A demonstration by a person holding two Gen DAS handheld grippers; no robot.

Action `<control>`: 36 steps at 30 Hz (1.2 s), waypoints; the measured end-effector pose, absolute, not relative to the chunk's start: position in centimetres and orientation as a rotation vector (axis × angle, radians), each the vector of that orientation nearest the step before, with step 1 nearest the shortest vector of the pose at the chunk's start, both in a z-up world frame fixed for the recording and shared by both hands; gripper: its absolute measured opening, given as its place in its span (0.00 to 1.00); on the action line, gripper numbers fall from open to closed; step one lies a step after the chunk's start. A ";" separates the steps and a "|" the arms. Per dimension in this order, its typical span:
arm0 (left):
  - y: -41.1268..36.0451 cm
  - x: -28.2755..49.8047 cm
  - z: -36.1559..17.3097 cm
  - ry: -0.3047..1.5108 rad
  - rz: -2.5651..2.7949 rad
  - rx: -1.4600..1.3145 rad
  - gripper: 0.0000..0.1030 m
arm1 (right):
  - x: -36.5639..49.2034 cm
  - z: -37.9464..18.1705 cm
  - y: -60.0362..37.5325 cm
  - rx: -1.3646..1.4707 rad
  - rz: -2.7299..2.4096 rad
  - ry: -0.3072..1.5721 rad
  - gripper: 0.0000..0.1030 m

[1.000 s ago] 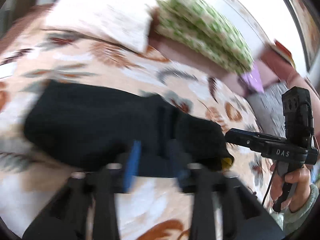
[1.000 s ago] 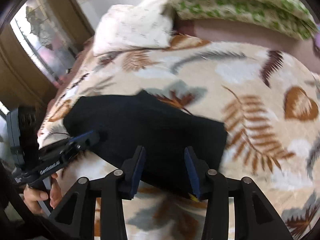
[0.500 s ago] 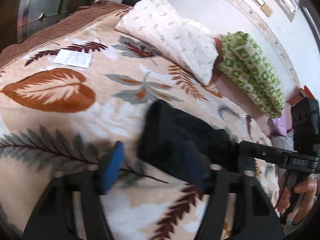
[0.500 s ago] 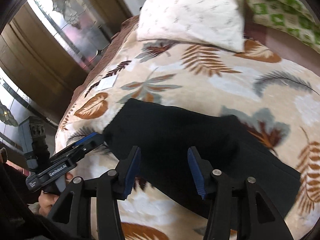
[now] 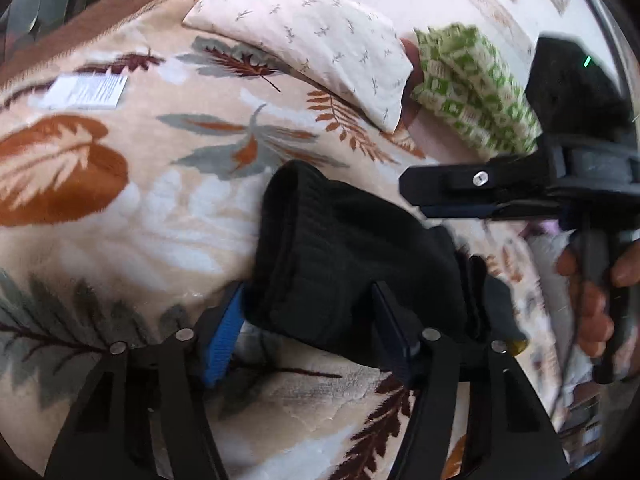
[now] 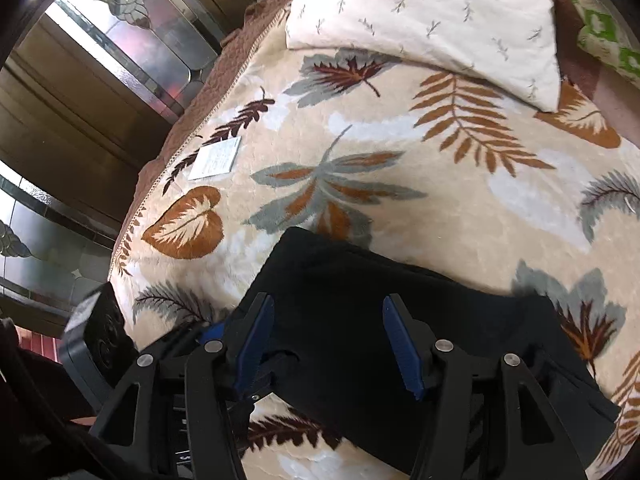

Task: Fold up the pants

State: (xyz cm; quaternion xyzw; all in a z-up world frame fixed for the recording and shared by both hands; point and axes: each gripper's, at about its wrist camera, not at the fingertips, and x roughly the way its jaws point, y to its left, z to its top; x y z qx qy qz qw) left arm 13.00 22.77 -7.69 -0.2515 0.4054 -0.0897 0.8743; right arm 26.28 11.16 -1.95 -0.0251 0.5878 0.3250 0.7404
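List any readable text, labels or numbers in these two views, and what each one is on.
White printed label on the leaf-print blanket: rows of print, too small and blurred to read.
Left gripper body at the bottom of the right wrist view: small scale marks, illegible.
No other text on the black pants, white pillow or right gripper.

leaf-print bed blanket (image 6: 460,208) under black pants (image 6: 400,320), pillow (image 6: 432,16)

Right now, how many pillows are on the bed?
2. The white pillow lies at the head of the bed, and the green patterned pillow sits right beside it. Others may be hidden beyond the views.
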 end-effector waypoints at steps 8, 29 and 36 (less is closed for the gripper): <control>23.1 13.1 -7.9 0.863 -0.195 -0.546 0.45 | 28.3 -3.2 14.2 -0.051 0.676 1.354 0.62; 22.8 11.9 -7.5 0.817 -0.198 -0.520 0.25 | 28.8 -5.0 20.6 -0.376 0.590 1.338 0.27; 22.1 11.2 -5.5 0.780 -0.203 -0.499 0.24 | 28.4 -2.5 18.5 -0.316 0.649 1.285 0.27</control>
